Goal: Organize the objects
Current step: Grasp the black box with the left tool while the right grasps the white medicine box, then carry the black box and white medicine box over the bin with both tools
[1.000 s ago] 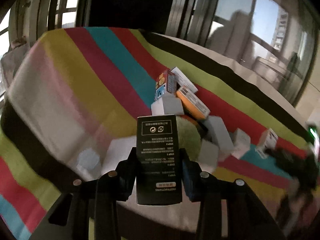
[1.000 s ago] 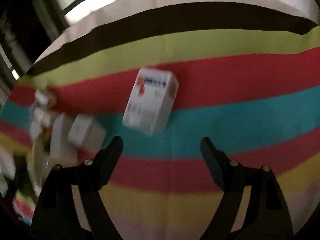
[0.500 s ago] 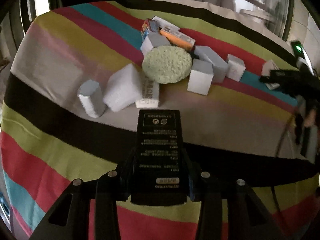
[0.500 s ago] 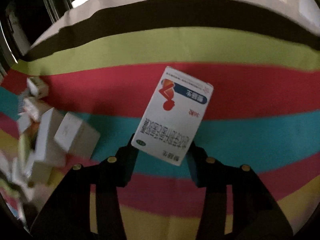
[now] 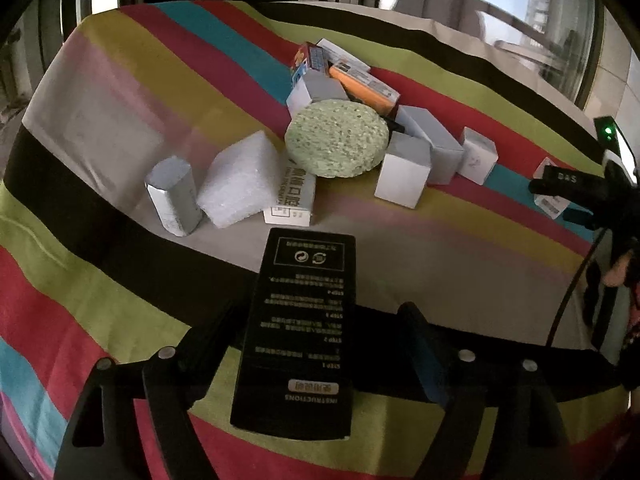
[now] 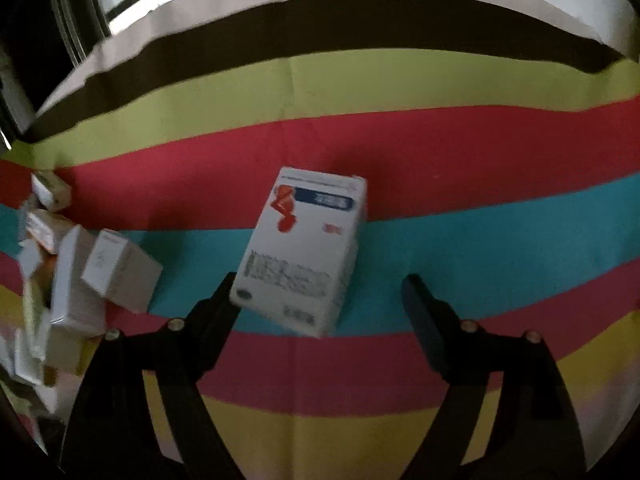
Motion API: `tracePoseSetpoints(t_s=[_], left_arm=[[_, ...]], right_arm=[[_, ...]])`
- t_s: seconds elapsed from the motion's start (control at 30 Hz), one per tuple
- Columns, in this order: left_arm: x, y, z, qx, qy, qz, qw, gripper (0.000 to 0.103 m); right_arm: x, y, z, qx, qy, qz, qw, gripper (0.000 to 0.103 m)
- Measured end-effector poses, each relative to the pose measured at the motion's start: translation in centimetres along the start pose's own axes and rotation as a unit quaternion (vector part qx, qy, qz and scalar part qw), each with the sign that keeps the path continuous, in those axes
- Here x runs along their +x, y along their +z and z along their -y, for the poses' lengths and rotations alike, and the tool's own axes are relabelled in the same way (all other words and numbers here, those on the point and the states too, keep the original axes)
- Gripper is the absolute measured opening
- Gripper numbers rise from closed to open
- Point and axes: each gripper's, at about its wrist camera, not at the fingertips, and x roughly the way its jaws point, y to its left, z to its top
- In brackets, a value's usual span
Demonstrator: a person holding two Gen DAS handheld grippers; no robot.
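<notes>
I see one big striped cloth [image 5: 120, 92] under everything. On it sits one round green sponge [image 5: 337, 142], my landmark. Left of the sponge lie one white foam block [image 5: 239, 179] and one grey can [image 5: 174, 196]. Right of it stand four plain white boxes; behind it lie two orange ones. Below the sponge, close to me, one black box [image 5: 301, 336] lies between my left gripper's [image 5: 318, 334] opening jaws, which do not press it. Far right of the sponge, one red-and-white box [image 6: 305, 249] lies between my right gripper's [image 6: 320, 300] opening jaws, its corner by the left finger.
</notes>
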Motion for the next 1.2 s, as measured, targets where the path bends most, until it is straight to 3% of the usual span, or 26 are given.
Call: tracePoseSetpoints(t_s=[0.03, 0.1, 0.13, 0.17, 0.23, 0.4, 0.47, 0.57, 0.73, 0.9, 1.2], left_arm=[[0.0, 0.0, -0.1, -0.004, 0.001, 0.001, 1.0000, 0.083], [0.1, 0.0, -0.3, -0.012, 0.004, 0.003, 0.9999, 0.083], [0.0, 0.0, -0.4, -0.016, 0.004, 0.004, 0.9999, 0.080], [0.0, 0.0, -0.5, -0.019, 0.008, 0.007, 0.9998, 0.077], [-0.4, -0.2, -0.9, -0.029, 0.023, 0.013, 0.9992, 0.056], [-0.9, -0.5, -1.6, -0.036, 0.029, 0.016, 0.9988, 0.045], [-0.6, -0.3, -1.3, -0.035, 0.029, 0.016, 0.9988, 0.044], [-0.8, -0.4, -1.2, -0.036, 0.033, 0.017, 0.9987, 0.041], [-1.7, -1.3, -1.2, -0.037, 0.034, 0.025, 0.9984, 0.040], [-4.4, -4.4, -1.5, -0.052, 0.026, 0.014, 0.9982, 0.040], [-8.8, -8.2, -0.5, -0.006, 0.029, 0.011, 0.9995, 0.040]], right_arm=[[0.1, 0.1, -0.4, -0.004, -0.004, 0.001, 1.000, 0.083], [0.0, -0.2, -1.2, -0.028, -0.017, 0.008, 0.999, 0.050], [0.2, 0.4, -0.3, -0.042, -0.030, 0.009, 0.999, 0.045], [-0.1, 0.4, -0.7, -0.044, -0.022, 0.007, 0.999, 0.045], [-1.7, -1.1, -1.3, -0.056, 0.000, 0.000, 0.998, 0.045], [-7.9, -7.6, -3.6, -0.129, 0.063, 0.005, 0.990, 0.045], [-10.0, -11.1, -5.8, -0.153, 0.085, -0.002, 0.985, 0.045], [-11.9, -14.9, -5.9, -0.170, 0.109, -0.011, 0.979, 0.045], [-14.5, -17.7, -5.7, -0.182, 0.110, -0.013, 0.977, 0.045], [-15.2, -17.4, -3.8, -0.199, 0.094, -0.001, 0.976, 0.045], [-16.7, -18.6, -4.3, -0.222, 0.087, 0.007, 0.971, 0.045]])
